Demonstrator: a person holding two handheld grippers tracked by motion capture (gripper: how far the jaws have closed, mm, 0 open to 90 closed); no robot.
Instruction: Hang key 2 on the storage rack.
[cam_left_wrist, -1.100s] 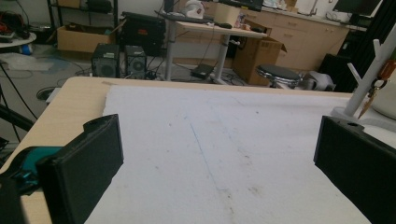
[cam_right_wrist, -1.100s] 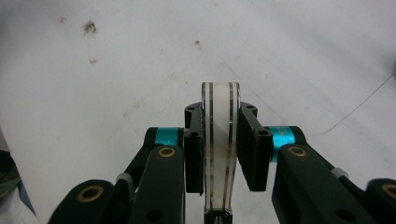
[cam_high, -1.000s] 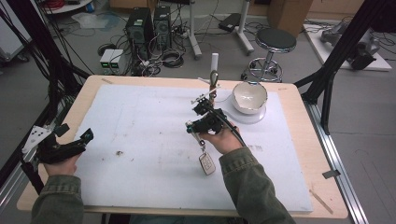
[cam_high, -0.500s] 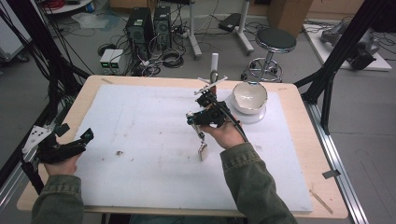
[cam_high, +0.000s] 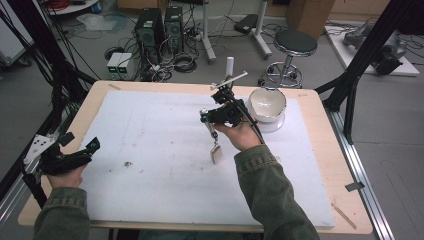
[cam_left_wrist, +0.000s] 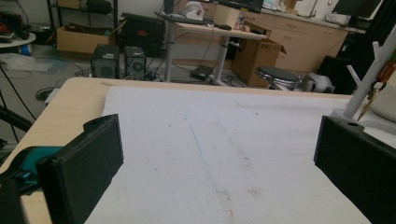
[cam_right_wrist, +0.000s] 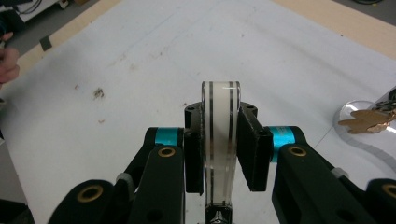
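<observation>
**Inspector:** High view?

**Assistant:** The right gripper is clamped on a keychain, which hangs lengthwise straight down below the fingers, its pale tag lowest, above the white mat.

**Inspector:** Left gripper view?

**Assistant:** The left gripper has its fingers wide apart, blocky matte black, with bare mat between them.

**Inspector:** Right gripper view?

**Assistant:** Black pads pinch a clear, flat, round-topped strip with dark edge lines; its long axis runs up between the fingers.

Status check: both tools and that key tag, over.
Right tool shut on the key tag, lifted off the mat. Left tool open, idle at the table's left edge. White stand and bowl just beyond.
</observation>
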